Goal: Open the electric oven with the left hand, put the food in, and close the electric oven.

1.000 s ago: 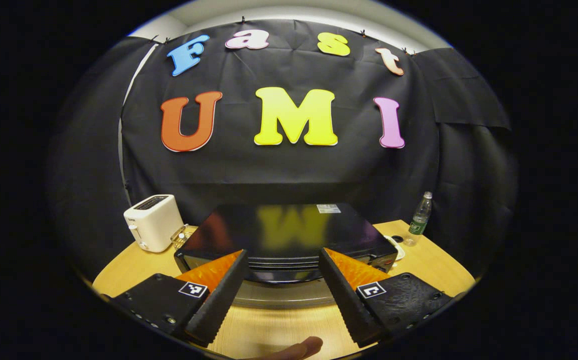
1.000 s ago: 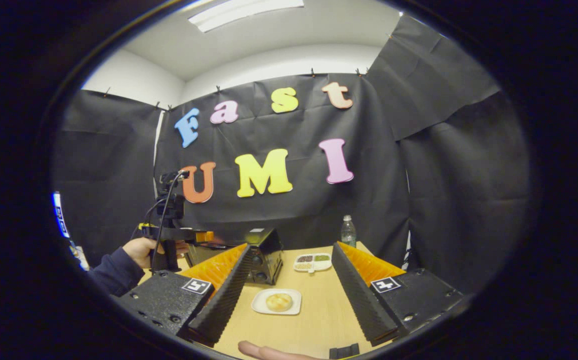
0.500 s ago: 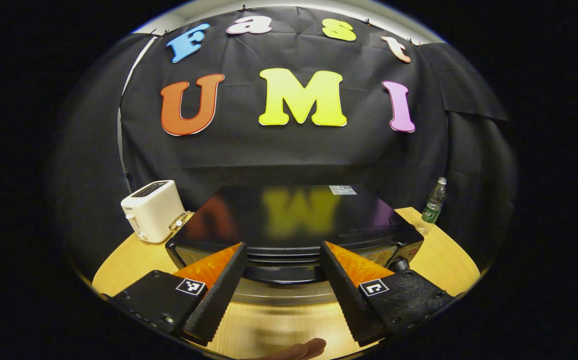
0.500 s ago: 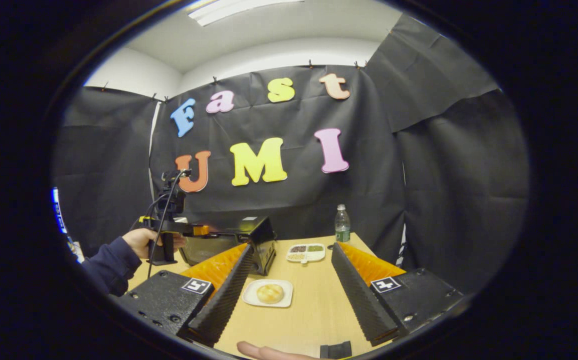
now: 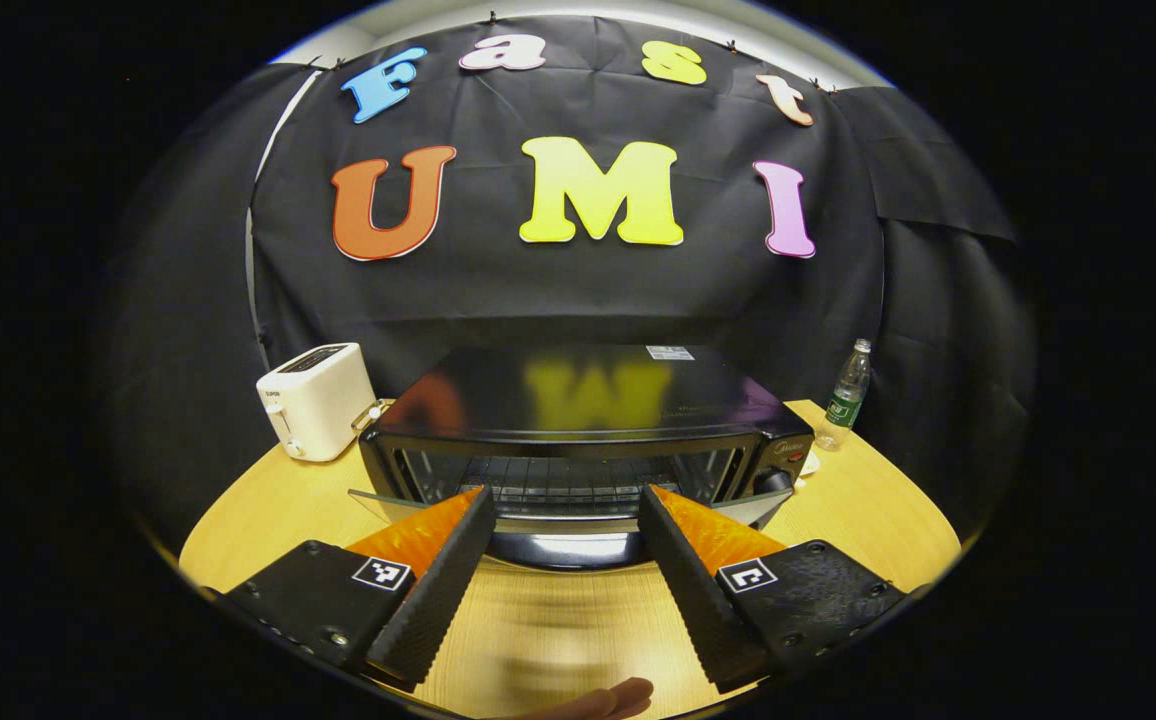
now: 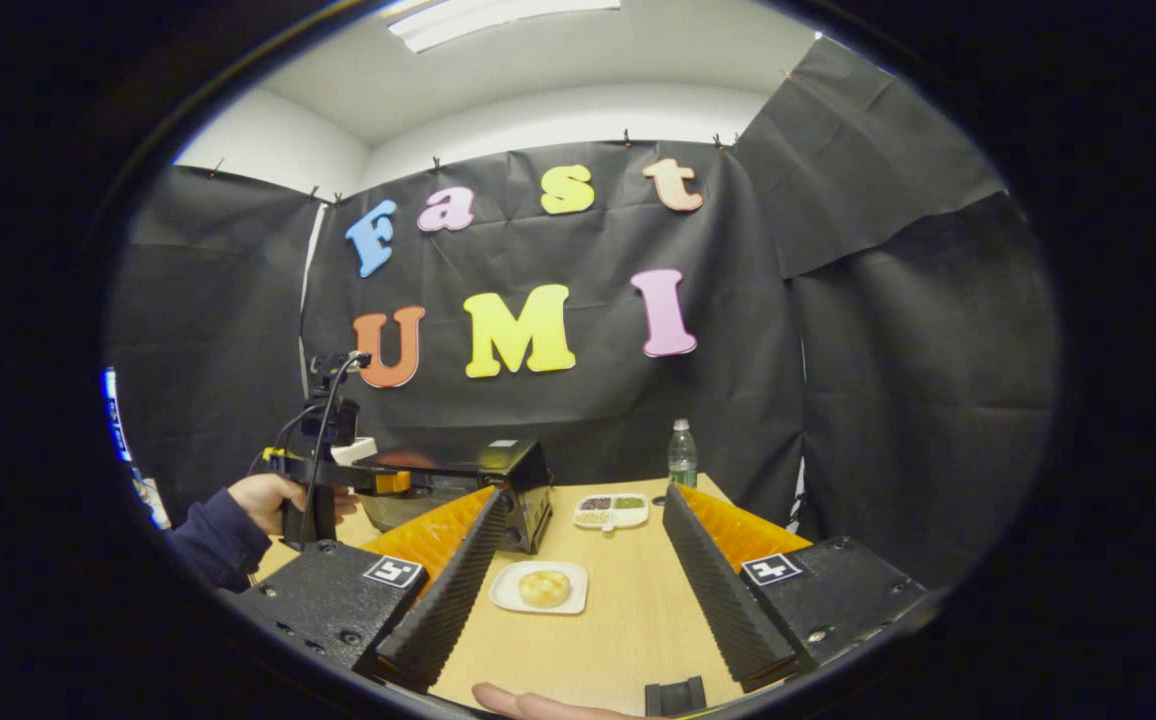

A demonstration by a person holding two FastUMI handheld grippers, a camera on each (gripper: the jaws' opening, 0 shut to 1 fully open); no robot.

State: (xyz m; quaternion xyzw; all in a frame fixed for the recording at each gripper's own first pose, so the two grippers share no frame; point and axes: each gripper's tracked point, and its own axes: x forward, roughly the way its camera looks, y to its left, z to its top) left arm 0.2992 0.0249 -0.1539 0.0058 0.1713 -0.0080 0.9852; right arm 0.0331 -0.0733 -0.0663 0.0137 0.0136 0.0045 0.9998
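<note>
The black electric oven point(image 5: 578, 415) stands in the middle of the wooden table point(image 5: 868, 510). Its glass door point(image 5: 558, 520) is tilted partly open, and the wire rack inside shows. My left gripper point(image 5: 565, 495) is open, and the door's handle point(image 5: 563, 548) lies between its widely spread fingers, with neither pad pressing on it. In the right gripper view a hand point(image 6: 263, 498) holds that gripper at the oven point(image 6: 478, 475). My right gripper point(image 6: 588, 495) is open and holds nothing. It hovers above a bun point(image 6: 543, 588) on a small white plate point(image 6: 513, 597).
A white toaster point(image 5: 313, 415) stands left of the oven. A water bottle point(image 5: 846, 395) is at the back right. A divided white dish of grains point(image 6: 613, 510) sits beyond the plate. A fingertip point(image 5: 618, 695) shows at the lower edge.
The oven door has swung from shut to partly open, baring the rack. My left gripper has drawn back and down with the handle. The right gripper has barely shifted.
</note>
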